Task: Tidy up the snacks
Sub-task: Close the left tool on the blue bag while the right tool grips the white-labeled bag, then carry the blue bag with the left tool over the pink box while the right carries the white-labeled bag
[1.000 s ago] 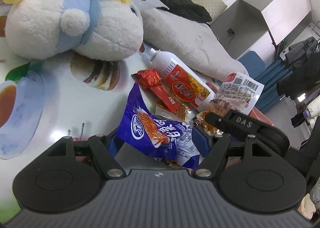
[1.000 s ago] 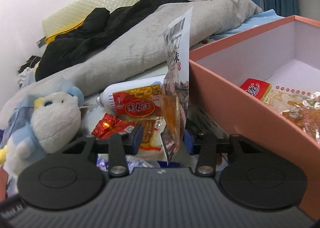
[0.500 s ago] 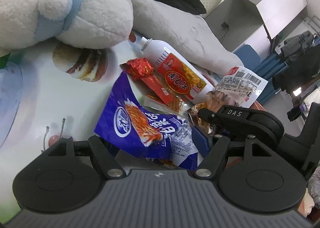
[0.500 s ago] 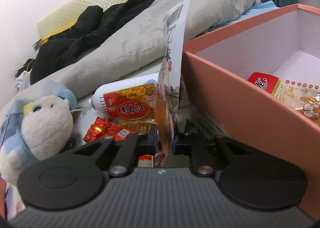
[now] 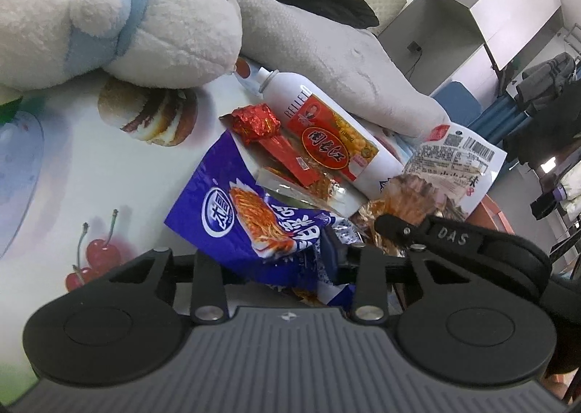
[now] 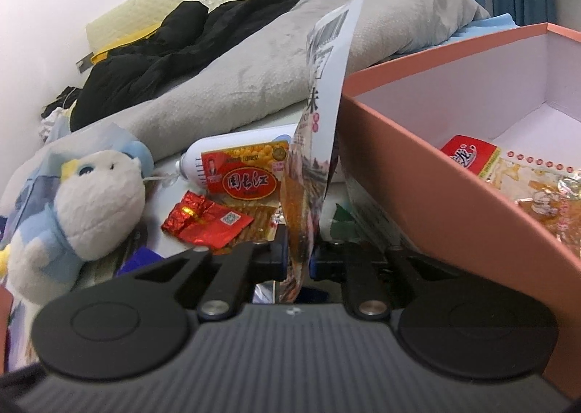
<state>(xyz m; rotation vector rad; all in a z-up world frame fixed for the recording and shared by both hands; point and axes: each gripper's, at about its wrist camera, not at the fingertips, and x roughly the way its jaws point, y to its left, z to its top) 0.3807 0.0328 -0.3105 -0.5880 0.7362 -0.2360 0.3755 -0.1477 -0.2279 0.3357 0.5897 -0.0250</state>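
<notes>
My right gripper (image 6: pixel 298 260) is shut on a white and orange snack packet (image 6: pixel 319 111), held upright on edge next to the pink box (image 6: pixel 435 202). That packet also shows in the left wrist view (image 5: pixel 446 170), with the right gripper (image 5: pixel 399 228) on it. My left gripper (image 5: pixel 268 268) is open around the lower end of a blue noodle snack bag (image 5: pixel 254 224). A red foil snack (image 5: pixel 268 137) and a white bottle with a red and yellow label (image 5: pixel 326 144) lie behind it.
A white and blue plush toy (image 5: pixel 120 21) lies at the left on the printed tablecloth (image 5: pixel 72 173). A grey blanket (image 6: pixel 254 72) and black clothes (image 6: pixel 163 43) lie behind. The pink box holds several snack packets (image 6: pixel 508 173).
My right gripper has closed on the white and orange packet. My left gripper has moved in around the blue bag.
</notes>
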